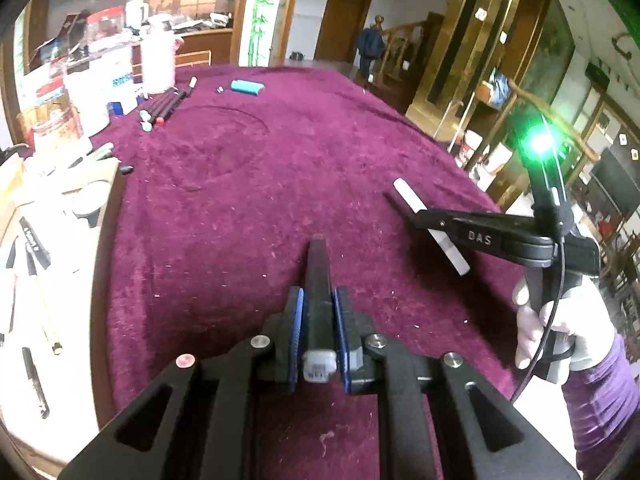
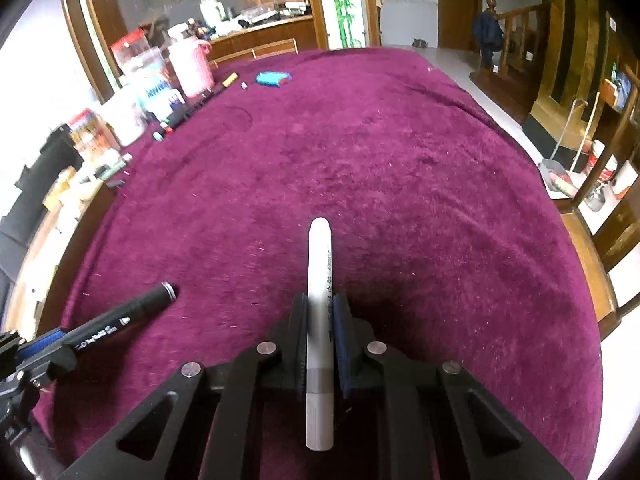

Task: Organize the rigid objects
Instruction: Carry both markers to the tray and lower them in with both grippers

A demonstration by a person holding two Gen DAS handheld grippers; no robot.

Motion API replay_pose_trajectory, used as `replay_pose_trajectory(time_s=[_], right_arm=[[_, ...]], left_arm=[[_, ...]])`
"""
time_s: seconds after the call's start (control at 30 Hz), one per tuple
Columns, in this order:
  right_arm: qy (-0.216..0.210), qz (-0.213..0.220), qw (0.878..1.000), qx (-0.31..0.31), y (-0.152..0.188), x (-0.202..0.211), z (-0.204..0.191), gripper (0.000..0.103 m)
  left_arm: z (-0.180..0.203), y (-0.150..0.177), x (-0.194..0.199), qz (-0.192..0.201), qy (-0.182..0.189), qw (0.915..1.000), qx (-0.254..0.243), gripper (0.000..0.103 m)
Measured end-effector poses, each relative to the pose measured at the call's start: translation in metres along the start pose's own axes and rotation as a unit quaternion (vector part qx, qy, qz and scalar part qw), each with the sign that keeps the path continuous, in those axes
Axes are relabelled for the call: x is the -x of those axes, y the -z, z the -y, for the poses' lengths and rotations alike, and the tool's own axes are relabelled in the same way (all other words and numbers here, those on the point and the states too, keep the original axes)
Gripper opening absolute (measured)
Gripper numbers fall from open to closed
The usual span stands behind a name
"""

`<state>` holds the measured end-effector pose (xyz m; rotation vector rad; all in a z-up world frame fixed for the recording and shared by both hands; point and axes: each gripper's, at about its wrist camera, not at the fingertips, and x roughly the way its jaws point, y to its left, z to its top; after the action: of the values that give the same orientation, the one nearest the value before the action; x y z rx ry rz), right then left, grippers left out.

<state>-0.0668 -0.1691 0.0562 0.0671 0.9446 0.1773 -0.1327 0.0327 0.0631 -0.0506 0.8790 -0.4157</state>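
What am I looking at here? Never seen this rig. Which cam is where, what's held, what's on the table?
No robot arm: a person holds a two-finger gripper in each hand, and each gripper carries a fisheye camera looking forward along its fingers.

The left wrist view shows the left gripper shut on a black marker. To its right in that view you see the right gripper from the side and the person's hand on its handle.

The right wrist view shows the right gripper shut on a white marker, with the black marker entering at lower left.

Below is a maroon tablecloth. At its far end lie a row of markers and a teal case, by a pink container and assorted clutter.
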Motion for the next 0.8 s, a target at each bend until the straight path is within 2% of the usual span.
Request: replay_pose_trajectory(time_s=[0.27, 0.53, 0.7, 0.8], right_arm=[[-0.046, 0.022, 0.998, 0.028, -0.003, 0.031, -0.04, 0.013], [-0.119, 0.035, 0.989, 0.074, -0.006, 0.052, -0.109, 0.013], [-0.185, 0.023, 0.977, 0.105, -0.012, 0.055, -0.164, 0.013], [-0.218, 0.006, 0.969, 0.114, -0.012, 0.048, -0.193, 0.013]], left_arm=[[-0.028, 0.001, 0.059, 0.059, 0.007, 0.9977, 0.033, 0.015], [-0.063, 0.011, 0.129, 0.124, 0.004, 0.9902, 0.064, 0.015], [-0.094, 0.023, 0.159, 0.132, -0.019, 0.9874, 0.085, 0.015], [-0.117, 0.032, 0.171, 0.123, -0.037, 0.9865, 0.101, 0.015]])
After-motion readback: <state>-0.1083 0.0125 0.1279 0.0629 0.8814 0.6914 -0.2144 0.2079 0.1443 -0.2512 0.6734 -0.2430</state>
